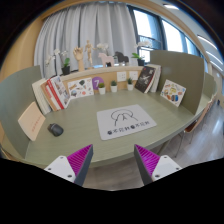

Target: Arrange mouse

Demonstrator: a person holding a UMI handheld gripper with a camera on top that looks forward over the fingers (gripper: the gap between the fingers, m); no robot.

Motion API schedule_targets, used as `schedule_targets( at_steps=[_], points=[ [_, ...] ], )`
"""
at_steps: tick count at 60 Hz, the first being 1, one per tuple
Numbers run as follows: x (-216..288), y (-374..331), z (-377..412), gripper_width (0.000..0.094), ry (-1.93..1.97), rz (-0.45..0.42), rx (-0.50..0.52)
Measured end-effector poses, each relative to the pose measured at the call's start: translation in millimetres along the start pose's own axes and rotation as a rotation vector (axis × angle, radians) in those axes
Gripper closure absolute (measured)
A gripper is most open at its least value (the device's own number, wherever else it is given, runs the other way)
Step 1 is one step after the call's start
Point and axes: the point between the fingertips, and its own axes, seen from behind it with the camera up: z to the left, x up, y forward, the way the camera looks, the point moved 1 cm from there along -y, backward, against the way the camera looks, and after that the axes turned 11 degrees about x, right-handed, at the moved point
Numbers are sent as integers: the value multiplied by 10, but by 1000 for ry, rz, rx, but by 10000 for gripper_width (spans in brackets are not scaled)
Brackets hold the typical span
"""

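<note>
A small dark mouse [56,129] lies on the pale green table [100,140], at the left, far ahead of the fingers and left of a white mat [125,122] with dark print. My gripper [112,160] is held above the table's near edge. Its two fingers with magenta pads [77,162] stand wide apart with nothing between them. The mouse is well beyond the left finger.
Books and picture boards [60,92] lean along the low partition at the table's back, with small potted plants [113,86] and wooden figures [87,52]. A printed card [173,93] stands at the right. Curtains and windows are behind.
</note>
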Motion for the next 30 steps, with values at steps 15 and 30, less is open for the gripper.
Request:
schedule_targets(
  at_steps=[15, 30],
  points=[
    [-602, 583, 1259, 114, -49, 155, 168],
    [-645, 1275, 2069, 110, -127, 248, 246]
  ],
)
